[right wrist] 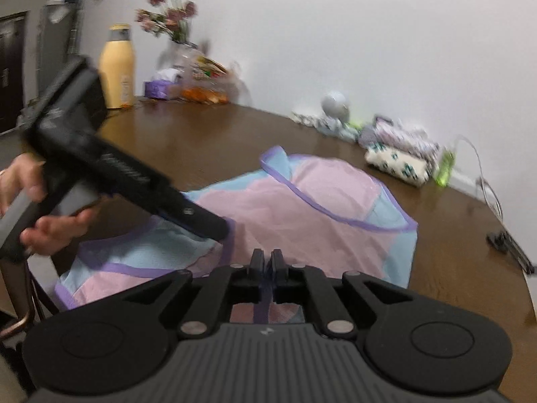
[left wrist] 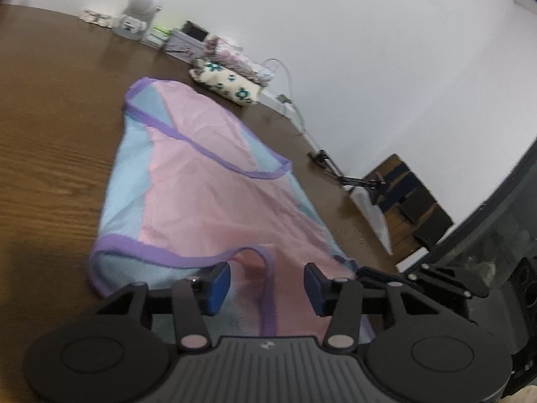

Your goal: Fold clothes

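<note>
Two grippers work the near hem: right gripper (right wrist: 267,262) pinched shut on purple trim, left gripper (left wrist: 266,283) spread wide over thin pink-and-blue garment (left wrist: 201,174) lying flat on wood-grain table (left wrist: 50,154), floral bundle (left wrist: 228,82) beyond.

Setting I'm working in reads as a home room. Dark brown wood-grain table (right wrist: 208,141) against a plain white wall (right wrist: 335,33). Along the back edge: clear vase of pink artificial flowers (right wrist: 171,16), tall yellow plastic bottle (right wrist: 117,67), purple tissue box (right wrist: 159,87), folded floral-print cloth bundle (left wrist: 228,82).
</note>
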